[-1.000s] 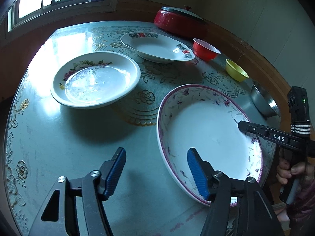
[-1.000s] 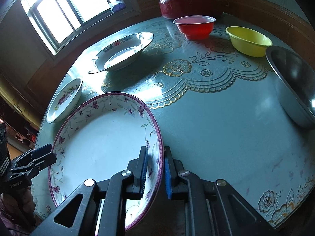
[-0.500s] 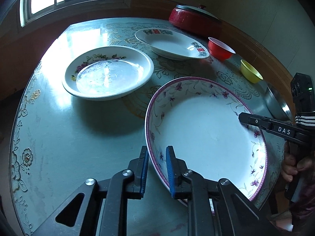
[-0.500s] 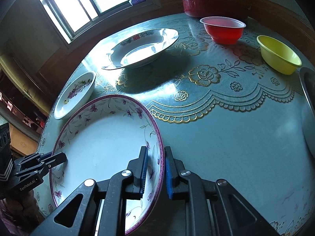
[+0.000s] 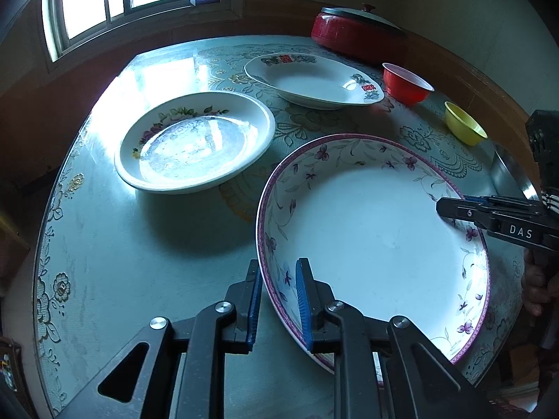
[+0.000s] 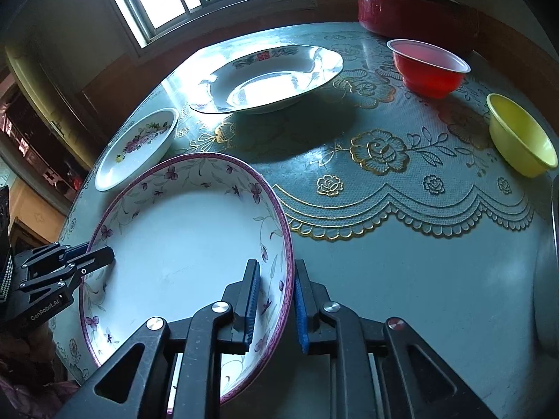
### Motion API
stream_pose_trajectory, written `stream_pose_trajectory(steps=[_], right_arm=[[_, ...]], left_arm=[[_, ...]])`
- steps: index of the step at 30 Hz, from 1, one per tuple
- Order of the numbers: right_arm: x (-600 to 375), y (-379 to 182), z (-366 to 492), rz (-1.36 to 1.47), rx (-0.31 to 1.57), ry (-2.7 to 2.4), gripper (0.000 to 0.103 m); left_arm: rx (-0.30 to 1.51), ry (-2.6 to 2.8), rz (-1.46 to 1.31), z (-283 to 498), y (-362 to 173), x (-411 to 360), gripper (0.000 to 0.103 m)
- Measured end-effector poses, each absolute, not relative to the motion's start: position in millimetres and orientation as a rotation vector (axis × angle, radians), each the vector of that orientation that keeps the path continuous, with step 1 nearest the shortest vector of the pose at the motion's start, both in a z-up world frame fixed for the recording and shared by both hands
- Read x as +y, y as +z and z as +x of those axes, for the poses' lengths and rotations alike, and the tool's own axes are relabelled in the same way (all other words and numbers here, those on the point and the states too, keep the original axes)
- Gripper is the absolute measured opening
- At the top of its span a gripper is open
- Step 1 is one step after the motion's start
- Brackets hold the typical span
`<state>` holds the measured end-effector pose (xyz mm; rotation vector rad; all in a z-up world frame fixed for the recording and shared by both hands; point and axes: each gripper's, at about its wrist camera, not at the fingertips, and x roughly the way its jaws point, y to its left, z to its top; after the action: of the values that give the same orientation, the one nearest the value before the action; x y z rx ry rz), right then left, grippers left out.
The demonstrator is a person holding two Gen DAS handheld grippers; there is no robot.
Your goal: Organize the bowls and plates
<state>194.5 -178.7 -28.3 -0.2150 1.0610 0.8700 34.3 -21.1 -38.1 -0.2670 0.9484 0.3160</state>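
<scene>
Two claws pinch one purple-rimmed plate (image 5: 377, 230) — the left claw (image 5: 277, 300) on its near rim, the right claw (image 6: 274, 300) on the opposite rim — holding it tilted over the bench (image 5: 139, 251), just beside the rose-patterned plate (image 5: 195, 143).

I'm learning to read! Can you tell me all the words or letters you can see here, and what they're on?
"DAS": white letters on the black right gripper, seen from the left wrist view.
"GenRobot.AI": small white letters on the black left gripper, seen from the right wrist view.
Red printed marks on the rim of the far white plate: too small and blurred to read.
</scene>
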Motion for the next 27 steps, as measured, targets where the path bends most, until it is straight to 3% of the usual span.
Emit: stream_pose_trajectory(steps=[19, 27], right_arm=[[-184, -23, 192, -0.177, 1.055, 0.785, 0.026], [-191, -4, 208, 0.012, 1.053, 0.769, 0.03]], left_arm=[[0.917, 0.276, -0.271, 22, -22, -16, 0.017], [0.833, 0.245, -0.264, 34, 7, 7, 0.017]])
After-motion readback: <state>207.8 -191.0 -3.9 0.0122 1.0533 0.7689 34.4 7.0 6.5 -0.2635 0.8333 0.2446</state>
